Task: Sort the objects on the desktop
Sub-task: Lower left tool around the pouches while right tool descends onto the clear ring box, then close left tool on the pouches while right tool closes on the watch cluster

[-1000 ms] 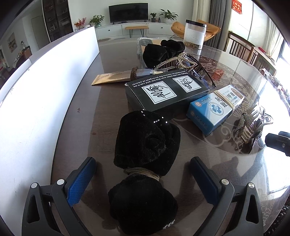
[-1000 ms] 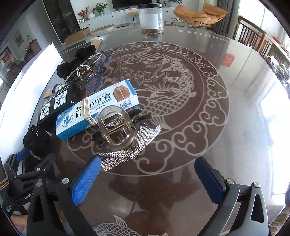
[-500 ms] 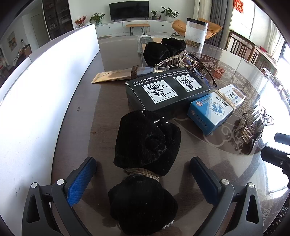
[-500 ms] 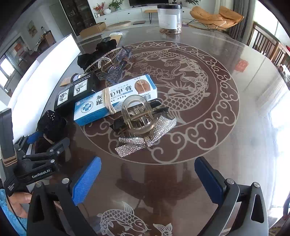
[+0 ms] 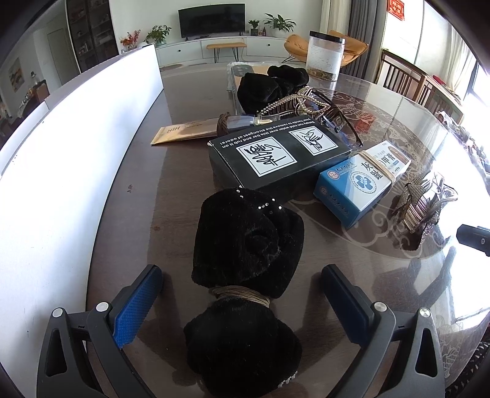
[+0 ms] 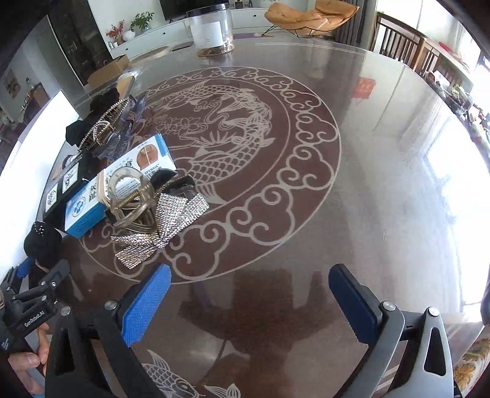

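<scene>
The right gripper (image 6: 245, 309) had backed away, jaws wide. The left gripper (image 5: 242, 303), jaws wide around the fuzzy black bow (image 5: 245, 275), might squash it.

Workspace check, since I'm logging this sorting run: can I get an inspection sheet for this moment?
Surface: glossy round table with dragon inlay.
Job's things: black velvet bow between the open left gripper fingers; black box; blue medicine box; rhinestone claw clip; farther pile of hair accessories.
Clutter: clear jar; tan sachet.
Grippers: right gripper open over bare table.
Cables: nothing seen.
Surroundings: white panel, TV, chairs.
</scene>
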Motion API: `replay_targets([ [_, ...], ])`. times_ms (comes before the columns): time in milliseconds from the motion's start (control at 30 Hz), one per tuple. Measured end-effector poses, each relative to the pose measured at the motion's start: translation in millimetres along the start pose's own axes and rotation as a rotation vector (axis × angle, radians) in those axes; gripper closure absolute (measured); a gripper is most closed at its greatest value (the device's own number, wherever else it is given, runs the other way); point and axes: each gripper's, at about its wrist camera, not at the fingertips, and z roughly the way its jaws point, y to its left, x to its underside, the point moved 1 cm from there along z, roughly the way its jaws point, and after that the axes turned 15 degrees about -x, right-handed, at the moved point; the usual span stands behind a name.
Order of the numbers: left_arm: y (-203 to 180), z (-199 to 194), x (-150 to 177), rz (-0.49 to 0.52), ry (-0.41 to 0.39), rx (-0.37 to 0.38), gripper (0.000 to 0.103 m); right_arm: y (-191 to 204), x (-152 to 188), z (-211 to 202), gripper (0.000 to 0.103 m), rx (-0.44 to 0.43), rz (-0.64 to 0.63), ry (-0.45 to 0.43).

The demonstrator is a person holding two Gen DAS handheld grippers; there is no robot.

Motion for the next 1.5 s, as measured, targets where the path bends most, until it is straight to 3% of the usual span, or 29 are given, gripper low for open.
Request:
replay_targets([
  [133,0,0,0,0.002,-0.002,0.002,0.0,30,5,8,0.0,-0.176,-0.028,0.008],
  [267,0,1,-1,0.004,0.004,0.002,0.0,51,-3,35,0.0,-0.084,-0.127,-0.002],
  [400,-1,1,-1,0.009,0.011,0.004,0.0,41,-6,47,0.0,-0.002,-0.142,0.028],
  [567,-1,1,0,0.006,-0.003,0.004,0.0,5,1,27,0.0,0.127,-0.013,0.02],
  [667,-1,0,0,0.006,-0.003,0.005,0.0,-3,5,9,0.0,0.068,0.06,0.009],
  [833,-1,0,0,0.008,-0.012,0.007,0.0,34,7,13,0.0,-0.031,-0.037,-0.01],
  [1033,-2,1,-2,0.032,-0.018,0.023,0.0,36,-1,45,0.0,0.09,-0.091,-0.054],
  [1300,-2,2,-2,0.029,-0.037,0.024,0.0,30,-8,47,0.0,0.08,-0.124,-0.09],
  [1433,-3,2,-2,0.023,-0.04,0.02,0.0,29,0,46,0.0,0.075,-0.146,-0.165],
  [1500,-3,2,-2,0.016,-0.044,0.014,0.0,29,-3,47,0.0,0.075,-0.146,-0.151],
])
